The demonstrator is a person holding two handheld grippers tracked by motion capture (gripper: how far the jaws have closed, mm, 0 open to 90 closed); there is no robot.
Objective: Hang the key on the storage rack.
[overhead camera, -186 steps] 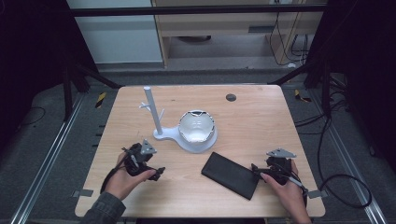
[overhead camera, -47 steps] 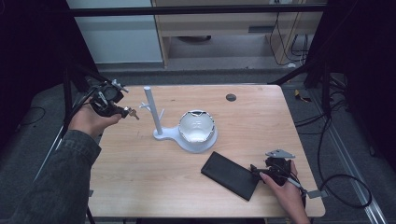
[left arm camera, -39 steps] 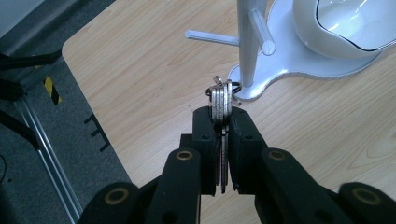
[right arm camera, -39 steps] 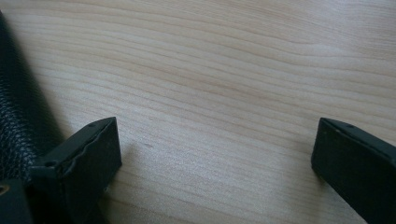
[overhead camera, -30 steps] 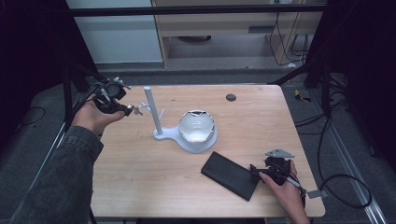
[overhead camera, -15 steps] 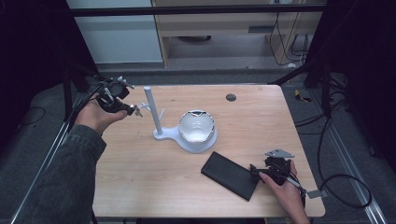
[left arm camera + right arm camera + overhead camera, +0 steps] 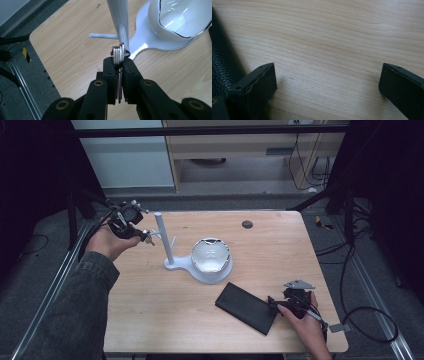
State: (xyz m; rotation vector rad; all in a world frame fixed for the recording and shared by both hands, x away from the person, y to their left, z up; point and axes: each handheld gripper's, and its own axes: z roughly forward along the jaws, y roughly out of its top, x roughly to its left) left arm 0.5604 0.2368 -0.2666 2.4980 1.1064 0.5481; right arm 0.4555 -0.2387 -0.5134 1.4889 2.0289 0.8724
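Observation:
My left gripper (image 7: pixel 141 234) is shut on a bunch of keys (image 7: pixel 118 53) on a ring. It holds them in the air at the table's far left, close to the white post (image 7: pixel 162 237) of a stand. In the left gripper view the keys stand on edge between the jaws, right before the post (image 7: pixel 120 15) and beside its short side peg (image 7: pixel 103 35). A white bowl (image 7: pixel 211 256) sits on the stand's flat base (image 7: pixel 200 272). My right gripper (image 7: pixel 274 304) rests open on the table at the front right, its left jaw next to a black leather case (image 7: pixel 246 306).
A small dark disc (image 7: pixel 247 224) lies near the table's far edge. The wooden table (image 7: pixel 280 255) has bare room at its middle and right. Metal frame rails run along both sides, and cables trail on the floor at the right.
The left gripper went from the table's front left up to the far left beside the post, then crept slightly toward it. The right gripper has kept still.

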